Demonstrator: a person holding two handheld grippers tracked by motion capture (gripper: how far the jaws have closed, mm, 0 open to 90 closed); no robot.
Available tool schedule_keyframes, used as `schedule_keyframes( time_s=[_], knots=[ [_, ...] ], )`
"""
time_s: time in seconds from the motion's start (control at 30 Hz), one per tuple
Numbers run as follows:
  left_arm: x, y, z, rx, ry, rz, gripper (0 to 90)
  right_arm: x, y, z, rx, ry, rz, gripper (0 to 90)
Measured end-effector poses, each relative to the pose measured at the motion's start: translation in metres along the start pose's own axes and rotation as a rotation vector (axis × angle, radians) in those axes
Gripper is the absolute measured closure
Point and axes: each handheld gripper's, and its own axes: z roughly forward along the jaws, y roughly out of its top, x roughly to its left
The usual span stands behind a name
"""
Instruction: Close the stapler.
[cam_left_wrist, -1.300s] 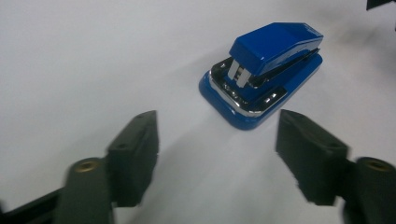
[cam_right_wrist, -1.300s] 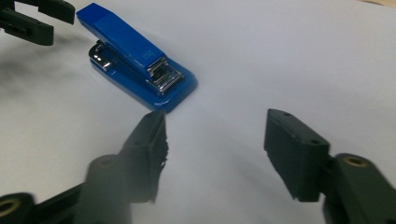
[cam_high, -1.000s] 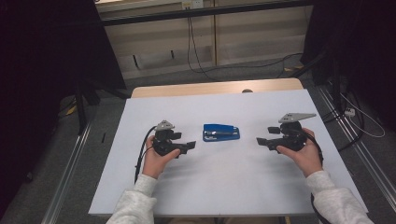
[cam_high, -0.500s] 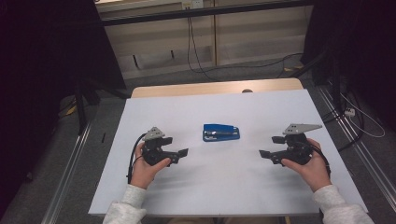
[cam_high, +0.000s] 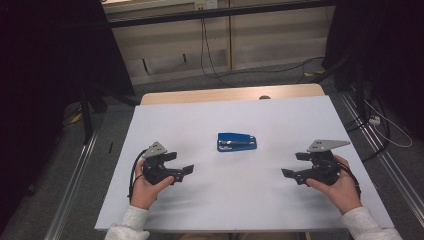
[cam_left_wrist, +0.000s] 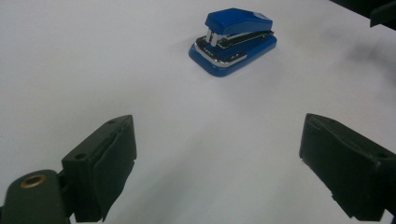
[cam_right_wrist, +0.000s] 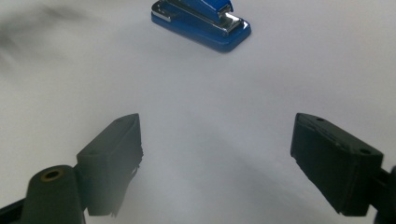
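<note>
Both hands have drawn back and apart from the stapler (cam_high: 237, 141). Left hand-held gripper (cam_high: 187, 170) and right hand-held gripper (cam_high: 287, 174): jaws just been opening, now released, nothing between them. Stapler lies mid-desk (cam_high: 225, 195), untouched, between both.

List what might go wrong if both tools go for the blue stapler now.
1. The small blue metal-trimmed stapler lies loose on the smooth white table; a nudge could slide it away.
2. The left tool and right tool, both open, face each other across it and may collide.
</note>
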Motion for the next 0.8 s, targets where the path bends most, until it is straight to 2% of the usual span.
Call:
schedule_keyframes(
  time_s=[0.33, 0.57, 0.8],
  knots=[
    [0.001, -0.016, -0.020, 0.005, 0.014, -0.004, 10.9, 0.001, -0.008, -0.011, -0.004, 0.000, 0.005, 14.6],
    [0.005, -0.028, -0.038, -0.006, 0.035, -0.022, 11.0, 0.000, -0.013, -0.015, -0.005, -0.002, 0.009, 14.6],
    [0.009, -0.036, -0.047, -0.013, 0.050, -0.026, 10.0, 0.000, -0.013, -0.014, -0.001, 0.005, 0.000, 14.5]
  ],
)
